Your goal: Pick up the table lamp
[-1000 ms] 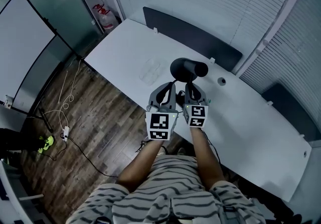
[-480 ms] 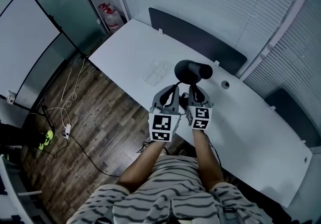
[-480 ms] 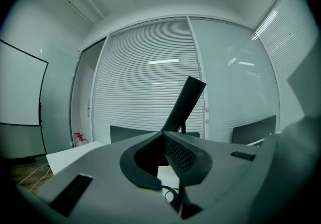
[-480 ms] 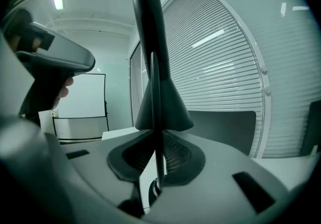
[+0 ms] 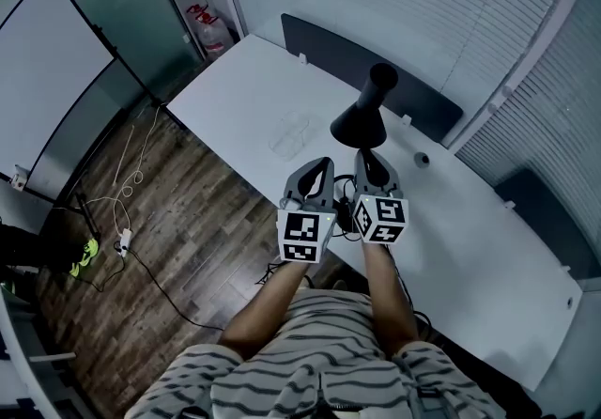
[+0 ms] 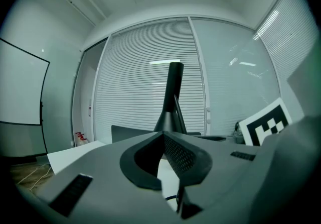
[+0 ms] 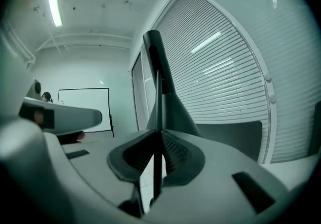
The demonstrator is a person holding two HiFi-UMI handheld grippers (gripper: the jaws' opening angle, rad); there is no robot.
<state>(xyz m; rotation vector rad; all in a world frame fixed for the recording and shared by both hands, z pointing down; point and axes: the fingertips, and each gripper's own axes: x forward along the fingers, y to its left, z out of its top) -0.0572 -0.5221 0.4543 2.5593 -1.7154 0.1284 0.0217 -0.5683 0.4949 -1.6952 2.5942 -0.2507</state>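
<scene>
The white desk (image 5: 244, 93) runs diagonally below the blinds. Over its near edge sits the table lamp (image 5: 362, 118), tilted, with its wide dark cone nearest the person and its slim neck pointing up and away toward the window.

The right tongs (image 5: 367, 158) hold the lamp. A thin black edge of it stands between the pads, and the jaws are closing on that edge. The left tongs (image 5: 323, 166) hover just beside it with their tips together and nothing between them, so they give no support.

The main risk is the grip itself — a narrow strip pinched at one side, with the whole cone and neck reaching out beyond the pads. That weight could lever the lamp round in the jaws, or let it slide out and drop onto the desk or over the edge to the floor.

A thin cable (image 6: 169, 198) shows beneath the left tongs. Whether it belongs to the lamp cannot be told, but if it does, a snag would tug against the lift.
</scene>
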